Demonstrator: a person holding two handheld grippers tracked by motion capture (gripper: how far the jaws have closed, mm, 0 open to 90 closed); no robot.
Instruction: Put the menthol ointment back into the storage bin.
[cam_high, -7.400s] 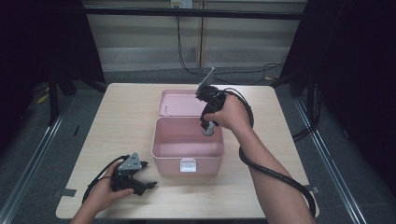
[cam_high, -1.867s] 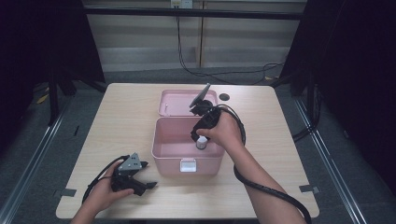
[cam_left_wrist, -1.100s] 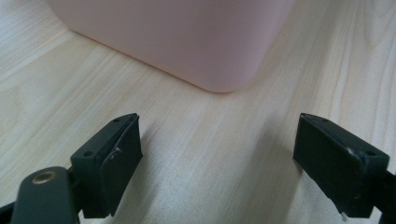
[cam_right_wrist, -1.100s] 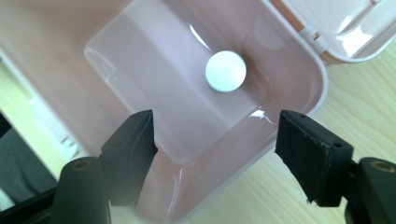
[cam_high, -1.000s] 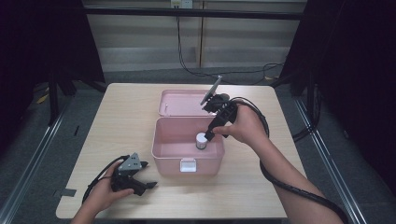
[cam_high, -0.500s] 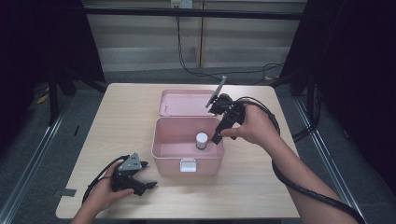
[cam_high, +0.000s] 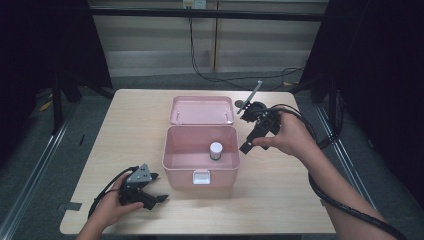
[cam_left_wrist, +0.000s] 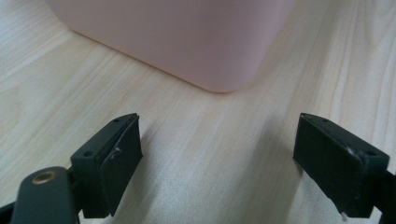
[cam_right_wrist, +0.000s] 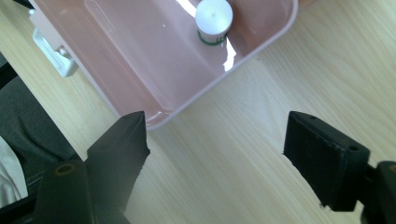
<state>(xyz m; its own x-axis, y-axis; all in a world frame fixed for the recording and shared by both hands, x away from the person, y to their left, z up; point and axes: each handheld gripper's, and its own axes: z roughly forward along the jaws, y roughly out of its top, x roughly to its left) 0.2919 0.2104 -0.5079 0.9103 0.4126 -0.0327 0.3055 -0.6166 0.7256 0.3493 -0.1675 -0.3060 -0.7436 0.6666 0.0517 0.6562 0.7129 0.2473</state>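
pink plastic box (cam_high: 200, 160) mid worktop (cam_high: 125, 130), lid (cam_high: 201, 110) open behind. small white-capped bottle (cam_high: 216, 150) stands upright inside, near right wall. looks light, stiff, smooth cap; grip round cap/upper body from above. right hand-held gripper (cam_high: 248, 145) just outside right wall, jaws apart, just been opening, nothing between. left hand-held gripper (cam_high: 159, 199) near front-left corner, jaws apart, empty. box walls hem bottle; open room above & right of box.
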